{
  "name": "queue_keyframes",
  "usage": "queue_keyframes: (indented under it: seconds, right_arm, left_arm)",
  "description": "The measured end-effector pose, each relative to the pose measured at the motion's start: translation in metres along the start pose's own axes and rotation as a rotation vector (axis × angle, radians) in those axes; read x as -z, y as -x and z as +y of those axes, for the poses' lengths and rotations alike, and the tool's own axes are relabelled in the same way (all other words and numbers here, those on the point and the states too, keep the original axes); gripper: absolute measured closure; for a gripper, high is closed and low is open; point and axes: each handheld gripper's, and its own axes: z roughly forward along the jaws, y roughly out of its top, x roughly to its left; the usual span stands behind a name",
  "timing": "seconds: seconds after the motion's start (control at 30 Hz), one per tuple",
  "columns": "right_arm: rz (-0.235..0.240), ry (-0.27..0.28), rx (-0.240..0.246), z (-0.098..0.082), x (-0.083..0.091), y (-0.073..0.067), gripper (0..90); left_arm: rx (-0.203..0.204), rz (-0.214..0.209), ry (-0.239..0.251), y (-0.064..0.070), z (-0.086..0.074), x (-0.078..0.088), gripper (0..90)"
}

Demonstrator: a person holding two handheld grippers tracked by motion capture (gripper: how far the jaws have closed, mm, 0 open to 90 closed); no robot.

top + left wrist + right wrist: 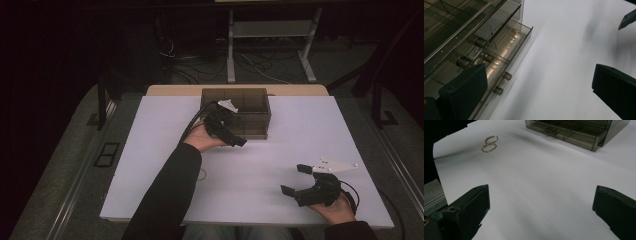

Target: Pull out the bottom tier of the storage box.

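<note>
A smoky see-through drawer box (243,111) stands at the back middle of the white table (280,150). Its lower drawer (509,47) sticks out a little, and small round handles (482,42) sit on the drawer fronts. My left gripper (231,131) is open right at the box front; its left jaw lies over the drawer front (539,92), with nothing held. My right gripper (295,179) stands open over the bare table at the front right (539,215). Two gold hoop rings (489,143) lie side by side on the table, also visible beside the left sleeve (201,174).
The box (574,131) is far ahead of the right gripper. A black sleeve (167,200) crosses the front left of the table. Beyond the table stand desk legs (231,55) and cables on the floor.
</note>
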Motion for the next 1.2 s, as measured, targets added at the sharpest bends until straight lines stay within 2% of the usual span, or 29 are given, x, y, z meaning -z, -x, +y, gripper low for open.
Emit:
queue_keyframes:
  seconds: [0.03, 0.13, 0.37, 0.5, 0.7, 0.8, 1.0, 1.13, 1.2]
  right_arm:
    - [0.000, 0.000, 0.000, 0.000, 0.000, 0.000, 0.6]
    - [0.000, 0.000, 0.000, 0.000, 0.000, 0.000, 0.6]
    - [0.002, -0.001, 0.002, 0.000, 0.000, 0.000, 0.6]
    - [0.004, -0.002, -0.001, 0.000, -0.001, 0.000, 0.5]
    - [0.005, -0.007, 0.001, 0.000, -0.001, -0.001, 0.6]
    - [0.005, -0.008, 0.001, 0.000, -0.001, -0.001, 0.6]
    - [0.011, -0.010, 0.005, 0.000, -0.001, -0.001, 0.6]
    - [0.014, -0.010, 0.008, 0.000, -0.002, -0.001, 0.6]
    - [0.015, -0.011, 0.009, 0.000, -0.002, -0.001, 0.6]
  left_arm:
    - [-0.003, -0.008, -0.001, 0.000, -0.001, -0.001, 0.8]
    - [-0.046, -0.006, -0.022, 0.000, -0.002, -0.003, 1.9]
    - [-0.089, 0.039, -0.044, -0.001, -0.005, -0.007, 11.1]
    - [-0.077, 0.044, -0.045, -0.005, -0.007, -0.008, 13.9]
    - [-0.101, 0.066, -0.061, -0.008, -0.009, -0.010, 20.0]
    - [-0.112, 0.083, -0.045, -0.007, -0.009, -0.012, 25.0]
    - [-0.125, 0.087, -0.034, -0.008, -0.010, -0.012, 30.5]
    - [-0.153, 0.099, -0.044, -0.010, -0.010, -0.015, 34.7]
    - [-0.140, 0.095, -0.034, -0.011, -0.011, -0.017, 36.7]
